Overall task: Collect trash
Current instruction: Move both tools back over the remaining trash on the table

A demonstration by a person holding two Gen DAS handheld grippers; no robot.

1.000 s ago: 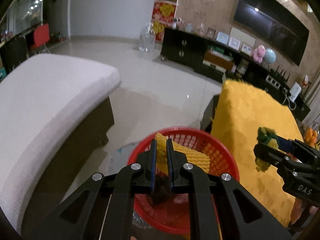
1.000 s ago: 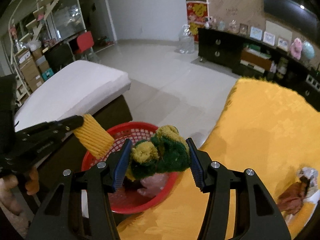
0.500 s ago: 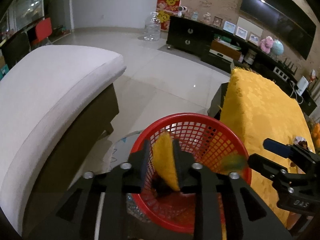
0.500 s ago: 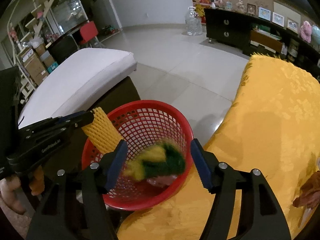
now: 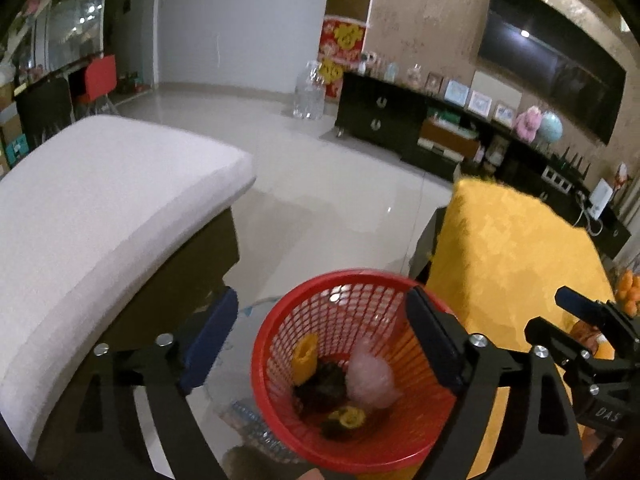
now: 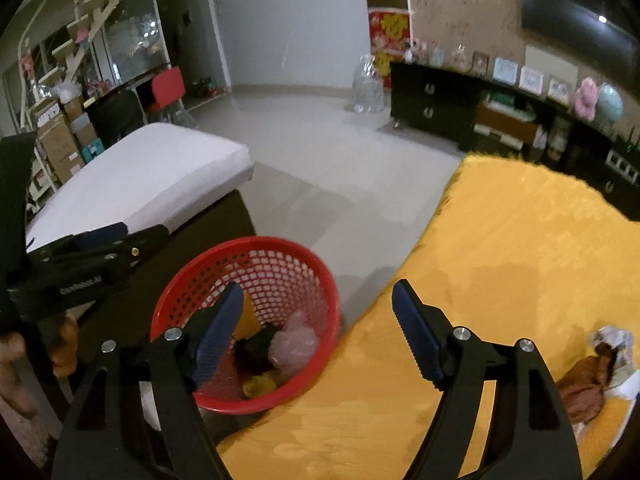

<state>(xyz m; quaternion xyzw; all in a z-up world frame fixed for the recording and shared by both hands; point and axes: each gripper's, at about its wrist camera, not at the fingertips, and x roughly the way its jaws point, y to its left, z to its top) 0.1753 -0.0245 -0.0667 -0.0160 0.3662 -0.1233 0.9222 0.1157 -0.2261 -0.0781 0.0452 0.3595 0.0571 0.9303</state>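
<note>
— Glossy pale floor tiles [image 5: 320, 184], and down on them?
— A red mesh basket [image 5: 320, 312] beside the yellow tablecloth [image 6: 520, 260]. Yellow foam net [image 5: 305, 357], green-yellow scrubber [image 5: 348, 417] and a pink wad [image 5: 370, 376] lie inside.
— Tools?
— Left gripper [image 5: 320, 332] and right gripper [image 6: 318, 328] have just been opening; both stand spread, empty. More trash [image 6: 588, 384] lies on the cloth.
</note>
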